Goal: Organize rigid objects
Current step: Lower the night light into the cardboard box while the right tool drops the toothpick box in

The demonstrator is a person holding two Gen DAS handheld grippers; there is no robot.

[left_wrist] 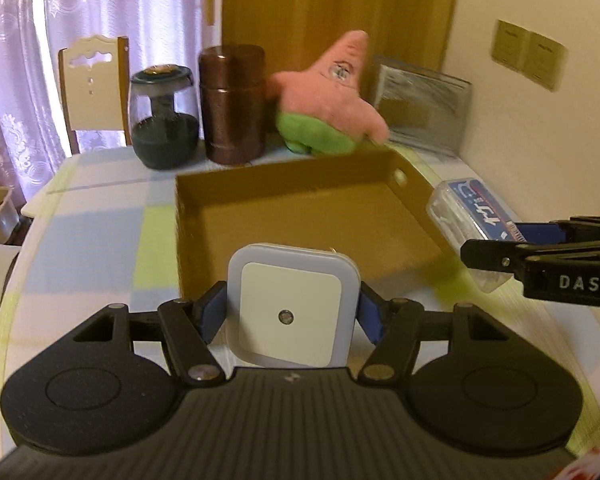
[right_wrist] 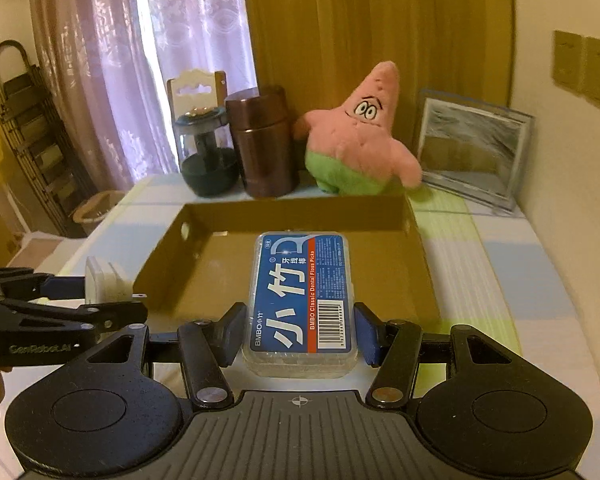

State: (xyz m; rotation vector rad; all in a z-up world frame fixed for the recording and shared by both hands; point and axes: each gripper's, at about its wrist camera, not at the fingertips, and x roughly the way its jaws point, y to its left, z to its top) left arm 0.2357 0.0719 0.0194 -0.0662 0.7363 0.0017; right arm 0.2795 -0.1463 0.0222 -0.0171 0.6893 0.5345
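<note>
We've got the left gripper (left_wrist: 292, 308) clamped on a white night light (left_wrist: 291, 306), blue pads pressing both sides, held up over the near edge of the cardboard tray (left_wrist: 300, 196). Our right gripper (right_wrist: 300, 330) is gripping a clear box of floss picks (right_wrist: 302, 300) w/ a blue label, also lifted above the tray's near side. Both items are in the air, neither one in the tray yet.

The tray sits on a checked tablecloth (left_wrist: 100, 232), open side up, nothing visible inside. Behind it, L to R: a glass jar (right_wrist: 208, 156) w/ dark contents, a brown canister (right_wrist: 262, 140), a pink star plush (right_wrist: 360, 136) w/ green shorts, and a framed picture (right_wrist: 472, 148) leaning on the wall. From the right cam we see the night light's plug side at far left, just beside the tray's left wall.
</note>
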